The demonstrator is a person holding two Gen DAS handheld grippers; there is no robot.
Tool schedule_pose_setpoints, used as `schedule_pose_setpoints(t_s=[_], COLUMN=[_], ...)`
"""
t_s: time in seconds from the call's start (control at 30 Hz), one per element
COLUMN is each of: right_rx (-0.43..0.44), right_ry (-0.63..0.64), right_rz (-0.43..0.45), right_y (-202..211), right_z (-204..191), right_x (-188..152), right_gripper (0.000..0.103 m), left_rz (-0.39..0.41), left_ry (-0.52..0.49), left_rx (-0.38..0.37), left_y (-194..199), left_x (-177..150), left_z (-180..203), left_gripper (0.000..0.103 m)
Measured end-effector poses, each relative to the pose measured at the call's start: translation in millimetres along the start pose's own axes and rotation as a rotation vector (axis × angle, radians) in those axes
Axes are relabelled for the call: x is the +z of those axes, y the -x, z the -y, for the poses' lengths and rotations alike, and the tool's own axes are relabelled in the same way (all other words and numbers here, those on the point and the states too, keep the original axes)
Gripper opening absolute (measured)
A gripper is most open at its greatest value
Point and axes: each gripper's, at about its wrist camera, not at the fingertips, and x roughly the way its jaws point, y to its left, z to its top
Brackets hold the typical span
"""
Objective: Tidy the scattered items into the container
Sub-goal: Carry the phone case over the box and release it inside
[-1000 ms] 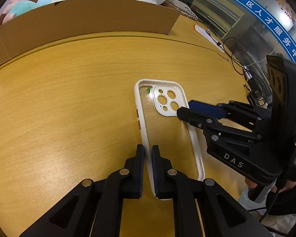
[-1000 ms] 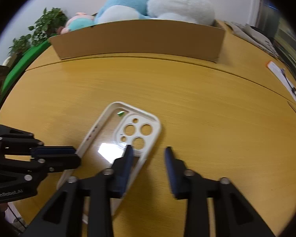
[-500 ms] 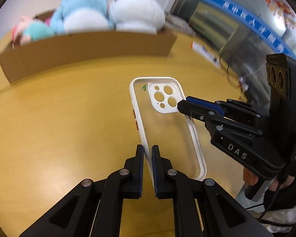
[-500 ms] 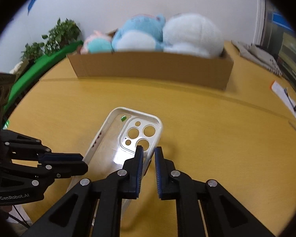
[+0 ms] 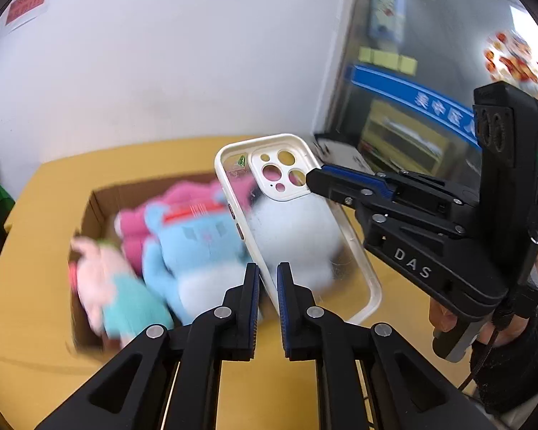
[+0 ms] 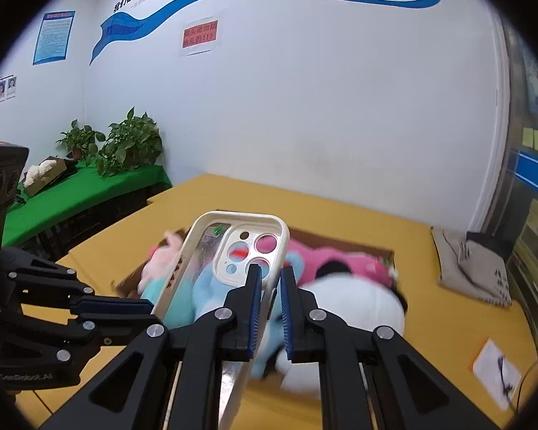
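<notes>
Clear-backed, white-rimmed phone case [image 5: 297,222] is now off the wooden table [image 5: 36,215], which it lay on a second ago. We have left gripper [image 5: 268,279] and right gripper [image 6: 269,279] both clamped on its rim, carrying it above the far cardboard box [image 5: 93,208] of plush toys [image 5: 197,240]; release comes next.

Cardboard box [image 5: 89,215] ahead of and below both tongs, open-topped but packed: blue plush [image 5: 197,243], pink plush [image 5: 183,200], white plush [image 6: 355,308], small pink-and-teal plush [image 5: 104,286] fill interior. Bare yellow table [image 6: 430,304] around box. Grey cloth [image 6: 473,268] and paper slip [image 6: 495,369] right of right gripper [image 6: 268,304].
</notes>
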Motion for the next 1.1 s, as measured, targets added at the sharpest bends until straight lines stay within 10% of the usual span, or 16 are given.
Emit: schedule_pose_setpoints(t_s=[0.3,0.57,0.77,0.83,0.93,1.1], right_rx=[-0.037,-0.113,-0.140,-0.154,-0.176,-0.106], right_ry=[-0.012,0.025,0.023,0.005,-0.031,-0.127], right_rz=[-0.136,-0.442,-0.462,-0.431,-0.315,-0.143], right_y=[-142.8,-258.9,-256.4,-244.7,-196.7,-89.9], right_z=[53.3,79.6,79.7,80.4,79.4,69.3], right_x=[57.3,-16.4,-15.9,-13.6,-4.3,-13.0], right_gripper=[0.010,0.008,0.009,0.032,0.083,0.083], left_rz=[-0.099,-0.240,-0.245,-0.216,-0.125,0.054], left_ry=[0.079,0.148,0.163,0.172,0.151,0.113], left_rx=[0.010,0.009,0.028,0.098,0.147,0.218], left_y=[-124.2,-226.0,-221.5,-203.2,-156.7,-57.7], left_x=[81.8,68.3,70.4,66.2,61.1,32.2], left_z=[-63.6,-92.5,-96.8,-96.3,-86.9,-64.1], left_gripper=[0.009,0.009,0.024,0.054,0.068,0.096])
